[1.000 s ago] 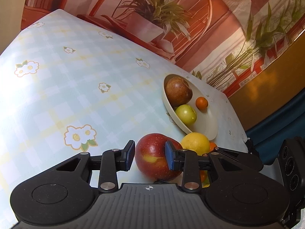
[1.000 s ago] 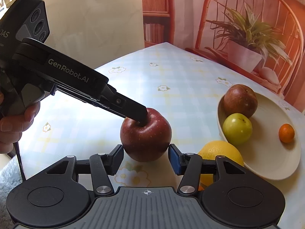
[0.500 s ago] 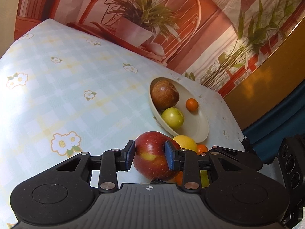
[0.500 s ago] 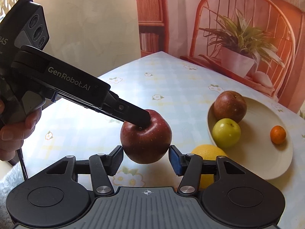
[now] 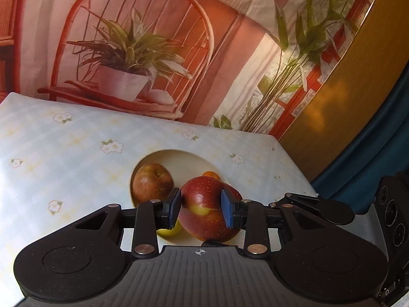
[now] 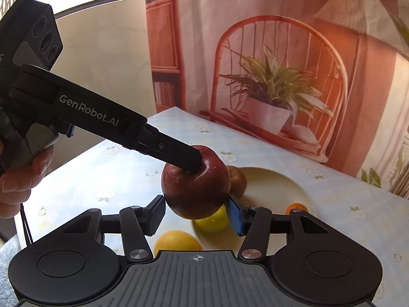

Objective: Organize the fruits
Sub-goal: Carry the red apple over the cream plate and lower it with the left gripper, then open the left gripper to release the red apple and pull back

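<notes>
Two tools are on one fruit just now. My left tool (image 5: pixel 199 211) is clamped on the red apple (image 5: pixel 208 208), its blue pads (image 5: pixel 226 212) pressed against either flank, and in the right wrist view its dark fingers (image 6: pixel 189 158) reach in from the left and sit at the apple's top, near the stem dimple. My left hand (image 6: pixel 18 179) shows at that picture's edge, wrapped round the handle. My right tool (image 6: pixel 195 215) brackets the same apple (image 6: pixel 195 181) from below; the right-side pad lies against the skin, but on the other side I cannot tell whether the pad touches (the apple's curve hides the contact), so whether this tool truly grips I cannot say.

The apple hangs in the air above the cream bowl (image 6: pixel 276 179), clear of the worktop (image 5: pixel 76 153) with its pale checked, flowered cloth. In the bowl lie a brownish apple (image 5: pixel 152 183), a green fruit (image 6: pixel 212 220) partly hidden under the red apple, and a small orange (image 6: pixel 296 207) toward the far right side. A yellow citrus (image 6: pixel 176 240) sits on the cloth just beside the bowl's near rim. Behind the worktop hangs a printed backdrop (image 6: pixel 268 76) showing a rattan chair and a potted plant.
</notes>
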